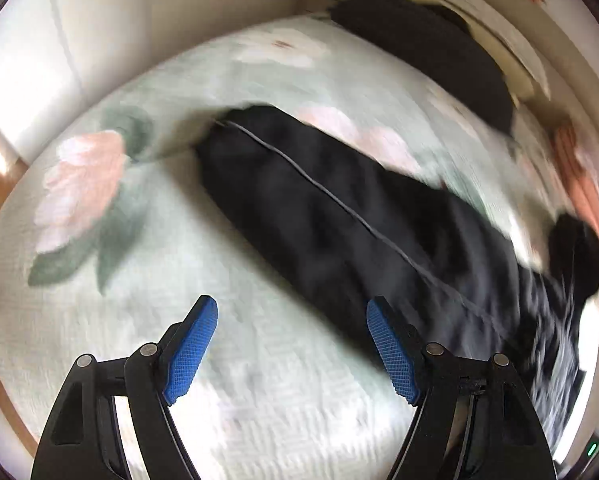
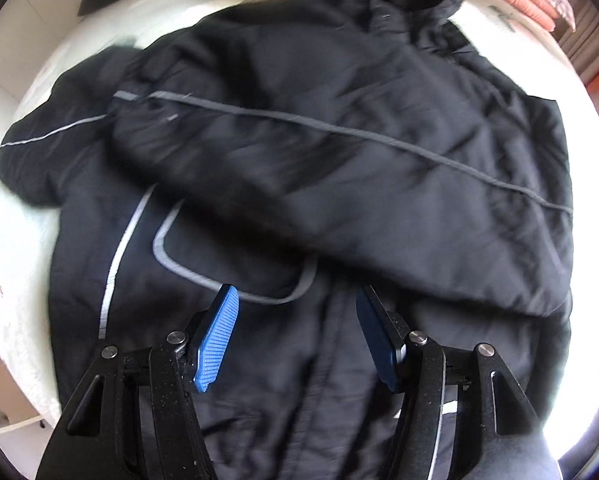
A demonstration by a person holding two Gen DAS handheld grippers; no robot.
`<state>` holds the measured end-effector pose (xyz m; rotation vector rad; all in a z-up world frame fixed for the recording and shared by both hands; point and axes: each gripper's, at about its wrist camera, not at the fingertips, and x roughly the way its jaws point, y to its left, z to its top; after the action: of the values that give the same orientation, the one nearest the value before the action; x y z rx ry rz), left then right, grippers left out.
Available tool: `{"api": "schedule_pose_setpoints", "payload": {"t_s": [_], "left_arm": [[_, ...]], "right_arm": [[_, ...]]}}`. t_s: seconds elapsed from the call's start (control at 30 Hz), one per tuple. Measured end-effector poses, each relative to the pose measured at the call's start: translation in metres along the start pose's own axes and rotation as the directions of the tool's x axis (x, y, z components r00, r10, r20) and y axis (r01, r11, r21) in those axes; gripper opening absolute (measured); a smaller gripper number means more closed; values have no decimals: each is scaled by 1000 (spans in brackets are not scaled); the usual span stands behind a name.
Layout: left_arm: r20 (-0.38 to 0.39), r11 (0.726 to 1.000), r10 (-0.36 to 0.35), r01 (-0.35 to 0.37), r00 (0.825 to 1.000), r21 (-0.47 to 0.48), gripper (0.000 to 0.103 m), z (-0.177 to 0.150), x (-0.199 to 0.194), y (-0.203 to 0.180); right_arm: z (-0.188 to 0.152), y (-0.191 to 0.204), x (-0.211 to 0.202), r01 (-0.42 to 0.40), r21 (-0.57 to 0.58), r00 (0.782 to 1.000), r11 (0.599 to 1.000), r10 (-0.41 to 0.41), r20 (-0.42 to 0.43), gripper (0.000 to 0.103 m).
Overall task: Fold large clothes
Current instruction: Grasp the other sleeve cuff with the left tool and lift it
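Just black jacket (image 2: 299, 168) on bedspread (image 1: 139, 260)

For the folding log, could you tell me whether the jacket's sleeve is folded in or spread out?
Folded in: the sleeve lies across the black jacket.

One black jacket (image 2: 339, 184) lay on one floral bedspread (image 1: 147, 208), a sleeve reaching toward ten o'clock in the left wrist view. A second dark garment (image 1: 427, 48) sat at one o'clock. Two grippers showed, left gripper (image 1: 292, 312) and right gripper (image 2: 297, 300), each with two blue pads (image 1: 189, 354).
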<state>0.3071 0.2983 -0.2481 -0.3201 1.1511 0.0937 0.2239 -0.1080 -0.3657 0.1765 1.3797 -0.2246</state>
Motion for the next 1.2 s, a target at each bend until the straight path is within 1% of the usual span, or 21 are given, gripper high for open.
{"api": "schedule_pose_setpoints", "payload": {"t_s": [0.13, 0.2, 0.27, 0.37, 0.4, 0.47, 0.5, 0.6, 0.67, 0.8, 0.93, 0.97, 1.0, 1.03, 1.07, 1.1, 1.17, 1.2], "left_arm": [[17, 993, -51, 53, 999, -105, 79, 39, 18, 31], [24, 987, -68, 70, 997, -147, 79, 58, 30, 45], [26, 983, -70, 74, 997, -167, 79, 72, 46, 53], [12, 977, -87, 87, 996, -195, 78, 87, 67, 62], [7, 975, -91, 91, 996, -204, 78, 90, 74, 65], [1, 974, -92, 91, 996, -209, 78, 94, 82, 72], [-6, 975, -91, 88, 996, -206, 78, 95, 87, 74], [-35, 974, -112, 103, 993, -203, 78, 97, 105, 75], [-32, 974, -118, 110, 992, -199, 79, 97, 109, 75], [-19, 980, -117, 113, 993, -161, 78, 96, 111, 70], [-30, 984, -115, 110, 993, -139, 70, 96, 111, 65], [-33, 984, -120, 114, 992, -138, 62, 97, 112, 64], [-39, 980, -145, 138, 989, -144, 53, 97, 112, 62], [-39, 979, -150, 143, 988, -148, 46, 96, 112, 60], [-29, 981, -139, 133, 990, -143, 40, 96, 109, 58], [-18, 984, -127, 124, 992, -127, 36, 96, 106, 53], [9, 987, -121, 121, 993, -103, 25, 95, 96, 45], [18, 987, -122, 123, 992, -99, 23, 94, 90, 43]], "right_arm": [[3, 29, 2, -1, -3, 999, 1000, 0, -34, 64], [7, 40, 1, 17, -14, 999, 1000, -18, -41, 64], [10, 53, 1, 33, -23, 998, 999, -34, -47, 64], [3, 65, 17, 42, -20, 996, 999, -44, -80, 65], [10, 69, 28, 48, -20, 995, 999, -49, -89, 65], [12, 71, 31, 58, -24, 993, 998, -60, -99, 66], [15, 57, 39, 60, -28, 993, 998, -63, -100, 67], [25, 66, 52, 69, -37, 991, 997, -73, -111, 71], [27, 73, 75, 78, -44, 990, 996, -83, -114, 72], [25, 80, 90, 85, -49, 990, 995, -90, -108, 77], [22, 86, 94, 93, -44, 990, 995, -97, -107, 79], [22, 86, 90, 94, -43, 989, 995, -98, -108, 79], [22, 86, 90, 90, -43, 990, 995, -94, -107, 80], [22, 92, 91, 88, -45, 990, 995, -92, -107, 80], [22, 90, 90, 85, -49, 990, 995, -90, -106, 80], [22, 91, 89, 82, -52, 991, 995, -87, -105, 80], [21, 90, 86, 75, -61, 991, 995, -81, -102, 81], [20, 91, 86, 71, -67, 992, 995, -77, -99, 82]]}}
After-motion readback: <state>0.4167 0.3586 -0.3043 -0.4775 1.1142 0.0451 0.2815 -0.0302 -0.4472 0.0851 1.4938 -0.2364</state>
